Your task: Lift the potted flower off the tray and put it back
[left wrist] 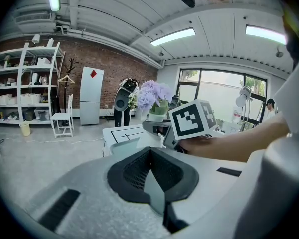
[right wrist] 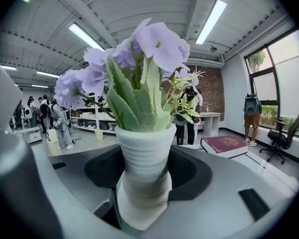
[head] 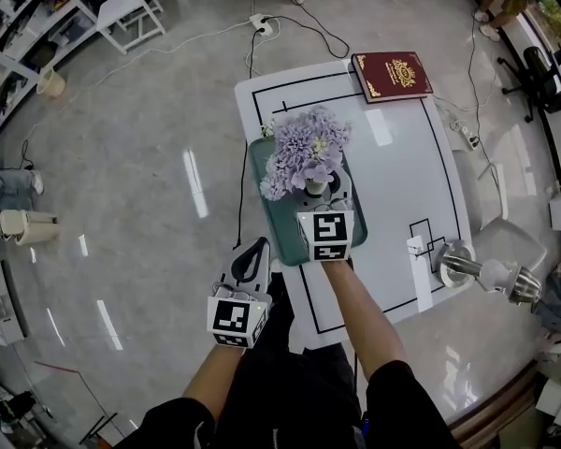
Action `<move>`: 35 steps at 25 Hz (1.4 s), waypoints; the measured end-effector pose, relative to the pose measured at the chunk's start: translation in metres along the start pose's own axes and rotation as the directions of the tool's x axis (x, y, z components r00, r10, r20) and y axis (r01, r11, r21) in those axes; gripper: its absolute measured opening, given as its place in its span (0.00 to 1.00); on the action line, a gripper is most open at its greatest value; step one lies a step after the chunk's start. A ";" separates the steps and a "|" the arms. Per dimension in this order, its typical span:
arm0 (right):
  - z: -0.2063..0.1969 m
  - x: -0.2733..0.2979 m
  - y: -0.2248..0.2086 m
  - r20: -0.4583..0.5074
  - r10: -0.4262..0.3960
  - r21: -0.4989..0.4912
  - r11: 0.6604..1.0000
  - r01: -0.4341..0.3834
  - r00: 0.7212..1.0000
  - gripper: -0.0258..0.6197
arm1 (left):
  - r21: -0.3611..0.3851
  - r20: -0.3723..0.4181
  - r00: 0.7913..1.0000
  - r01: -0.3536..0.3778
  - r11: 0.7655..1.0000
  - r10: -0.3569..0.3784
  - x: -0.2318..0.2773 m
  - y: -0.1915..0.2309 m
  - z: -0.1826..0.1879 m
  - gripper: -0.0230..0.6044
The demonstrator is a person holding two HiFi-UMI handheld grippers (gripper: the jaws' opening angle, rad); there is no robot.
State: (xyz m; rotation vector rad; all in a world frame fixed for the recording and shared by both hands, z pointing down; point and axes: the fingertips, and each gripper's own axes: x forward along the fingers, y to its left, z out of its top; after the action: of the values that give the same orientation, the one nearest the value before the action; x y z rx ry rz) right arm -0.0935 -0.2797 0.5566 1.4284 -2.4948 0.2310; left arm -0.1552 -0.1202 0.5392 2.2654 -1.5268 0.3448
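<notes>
The jaws of the right gripper [right wrist: 145,198] stand wide apart and are closed on the white ribbed pot of the potted flower [right wrist: 144,148]. The pot fills the gap between them, and the dark pads lie against its left and right sides with no free space to see. The pot is upright and in the middle between the jaws, its narrow lower part deep in the gap. The green leaves and the pale purple blossoms rise above the jaws. In the head view the pot is over the far half of the green tray [head: 285,224], and the right gripper reaches to it from the near side along the tray. I cannot tell for sure if the bottom of the pot rests on the tray. The jaws of the left gripper [left wrist: 154,180] are together, and nothing is between them. This gripper is apart from the flower. It is near the person, at the left near corner of the tray, with its tip just beside the tray's edge. From its own view the marker cube of the right gripper is ahead and to the right, and the blossoms are behind it. The tray lies on a white table [head: 402,176] with black lines. A dark red book [head: 391,76] lies at the far right corner of the table, well apart from the tray.
</notes>
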 end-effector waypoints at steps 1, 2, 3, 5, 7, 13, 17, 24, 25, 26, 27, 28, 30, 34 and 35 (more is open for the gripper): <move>0.001 -0.001 0.000 0.001 0.000 -0.001 1.000 0.000 1.000 0.42 | 0.000 0.000 1.000 0.002 1.000 -0.002 0.000 0.000 0.000 0.05; 0.002 -0.003 -0.001 0.004 0.000 0.000 1.000 0.000 1.000 0.42 | 0.001 0.001 1.000 0.005 1.000 -0.005 0.000 -0.001 0.001 0.05; 0.003 -0.005 -0.001 0.006 0.001 0.001 1.000 -0.001 1.000 0.42 | 0.003 0.003 1.000 0.007 1.000 -0.007 0.000 -0.002 0.003 0.05; 0.005 -0.009 -0.002 0.005 0.006 -0.001 1.000 -0.006 1.000 0.42 | 0.007 0.008 1.000 0.012 1.000 -0.013 0.001 -0.005 0.005 0.05; 0.008 -0.016 -0.003 0.002 0.010 -0.006 1.000 -0.010 1.000 0.42 | 0.008 0.013 1.000 0.019 1.000 -0.019 0.003 -0.008 0.008 0.05; 0.025 -0.049 -0.022 0.015 -0.037 0.002 0.999 0.037 0.999 0.42 | 0.028 0.036 0.997 0.071 0.997 -0.072 0.010 -0.027 0.023 0.05; 0.036 -0.081 -0.037 0.020 -0.079 0.009 0.997 0.079 0.997 0.42 | 0.047 0.053 0.992 0.113 0.992 -0.116 0.017 -0.048 0.035 0.05; 0.049 -0.147 -0.065 0.009 -0.164 0.051 0.985 0.163 0.986 0.42 | 0.093 0.064 0.978 0.194 0.977 -0.200 0.024 -0.087 0.053 0.05; 0.052 -0.156 -0.067 0.012 -0.175 0.060 0.983 0.174 0.984 0.42 | 0.099 0.063 0.976 0.202 0.974 -0.208 0.025 -0.091 0.054 0.05; 0.055 -0.165 -0.069 0.015 -0.187 0.068 0.980 0.186 0.982 0.42 | 0.106 0.062 0.974 0.210 0.972 -0.218 0.026 -0.095 0.056 0.05; 0.057 -0.172 -0.072 0.020 -0.200 0.074 0.977 0.199 0.980 0.42 | 0.114 0.064 0.972 0.220 0.969 -0.228 0.028 -0.099 0.059 0.05; 0.059 -0.179 -0.075 0.024 -0.214 0.077 0.974 0.211 0.977 0.42 | 0.125 0.067 0.969 0.229 0.965 -0.239 0.031 -0.103 0.062 0.05; 0.059 -0.192 -0.079 0.024 -0.236 0.079 0.969 0.233 0.972 0.42 | 0.142 0.069 0.964 0.245 0.959 -0.257 0.034 -0.110 0.067 0.05; 0.055 -0.212 -0.080 0.017 -0.262 0.086 0.962 0.259 0.965 0.42 | 0.162 0.065 0.955 0.276 0.948 -0.289 0.034 -0.122 0.070 0.04; 0.055 -0.214 -0.080 0.016 -0.265 0.088 0.961 0.263 0.964 0.42 | 0.166 0.066 0.953 0.280 0.945 -0.294 0.034 -0.123 0.071 0.04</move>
State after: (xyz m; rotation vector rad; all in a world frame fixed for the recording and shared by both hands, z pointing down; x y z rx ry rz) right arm 0.0713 -0.1582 0.4415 1.7896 -2.3053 0.2694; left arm -0.0292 -0.1391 0.4679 2.6148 -1.2194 0.2883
